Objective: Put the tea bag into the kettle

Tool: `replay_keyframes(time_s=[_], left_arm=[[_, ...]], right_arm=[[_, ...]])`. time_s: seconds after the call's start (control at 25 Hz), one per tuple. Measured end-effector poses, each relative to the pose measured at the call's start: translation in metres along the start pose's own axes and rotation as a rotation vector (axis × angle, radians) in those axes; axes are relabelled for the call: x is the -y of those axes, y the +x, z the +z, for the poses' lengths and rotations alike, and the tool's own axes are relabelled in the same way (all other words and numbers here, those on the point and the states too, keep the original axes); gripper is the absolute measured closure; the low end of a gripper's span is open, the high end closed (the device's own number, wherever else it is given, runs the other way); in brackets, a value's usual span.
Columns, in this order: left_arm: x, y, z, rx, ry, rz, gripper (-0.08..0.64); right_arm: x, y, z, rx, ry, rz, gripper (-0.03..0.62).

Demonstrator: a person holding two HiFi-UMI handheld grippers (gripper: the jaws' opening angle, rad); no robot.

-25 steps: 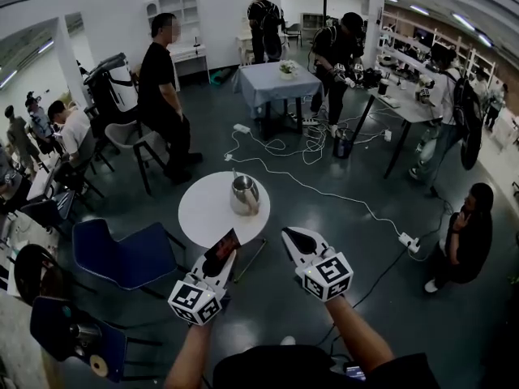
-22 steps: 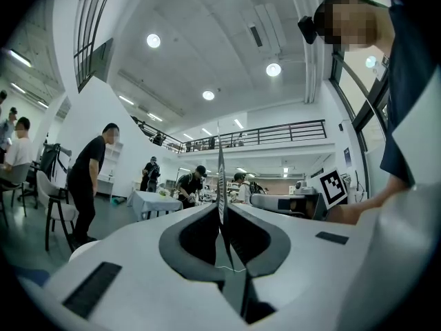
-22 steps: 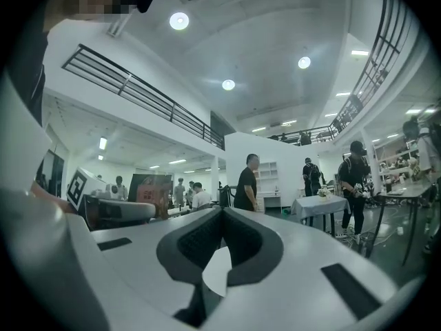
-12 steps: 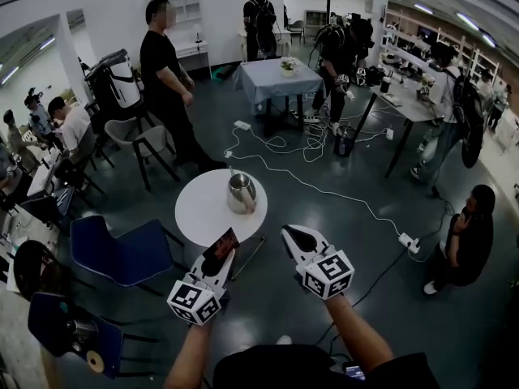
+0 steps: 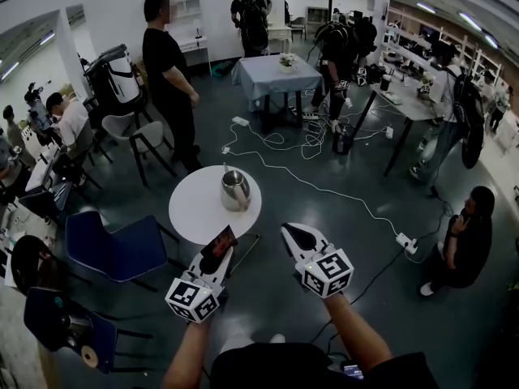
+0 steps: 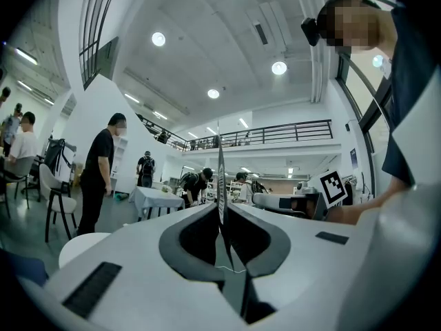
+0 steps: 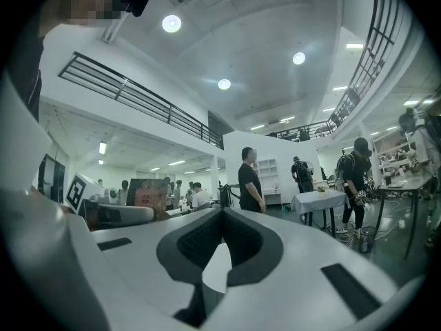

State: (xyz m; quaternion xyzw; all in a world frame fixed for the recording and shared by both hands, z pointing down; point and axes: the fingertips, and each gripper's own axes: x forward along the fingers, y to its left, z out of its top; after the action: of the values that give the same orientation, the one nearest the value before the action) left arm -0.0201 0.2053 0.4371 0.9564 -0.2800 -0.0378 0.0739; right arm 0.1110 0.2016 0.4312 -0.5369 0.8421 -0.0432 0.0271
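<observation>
Both forearms reach forward, level, side by side. The left gripper (image 5: 222, 255) is clamped on a flat dark-red tea bag sachet (image 5: 217, 242). The right gripper (image 5: 290, 232) is closed and empty. Ahead, a shiny steel kettle (image 5: 235, 191) stands on a round white table (image 5: 190, 213).

No legible word, brand or number in any view. Marker cubes (image 5: 193, 299) on the left gripper (image 5: 225, 254) and right gripper (image 5: 288, 232) bear black-and-white square codes, not lettering. The tea bag packet (image 5: 217, 241) carries reddish print, too small and blurred to read
</observation>
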Motion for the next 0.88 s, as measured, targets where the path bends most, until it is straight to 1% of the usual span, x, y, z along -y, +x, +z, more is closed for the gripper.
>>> replay_keyframes(time_s=[0.2, 0.48, 0.88], left_arm=[[0.005, 0.014, -0.005, -0.021, -0.002, 0.010, 0.522], [0.003, 0.013, -0.009, -0.028, 0.002, 0.020, 0.522], [-0.032, 0.031, -0.005, -0.025, -0.017, 0.014, 0.522]], right_arm=[[0.022, -0.003, -0.003, -0.003, 0.015, -0.008, 0.575], [0.026, -0.001, -0.010, 0.000, 0.036, -0.007, 0.575], [0.038, 0.028, -0.008, -0.010, 0.031, -0.021, 0.575]])
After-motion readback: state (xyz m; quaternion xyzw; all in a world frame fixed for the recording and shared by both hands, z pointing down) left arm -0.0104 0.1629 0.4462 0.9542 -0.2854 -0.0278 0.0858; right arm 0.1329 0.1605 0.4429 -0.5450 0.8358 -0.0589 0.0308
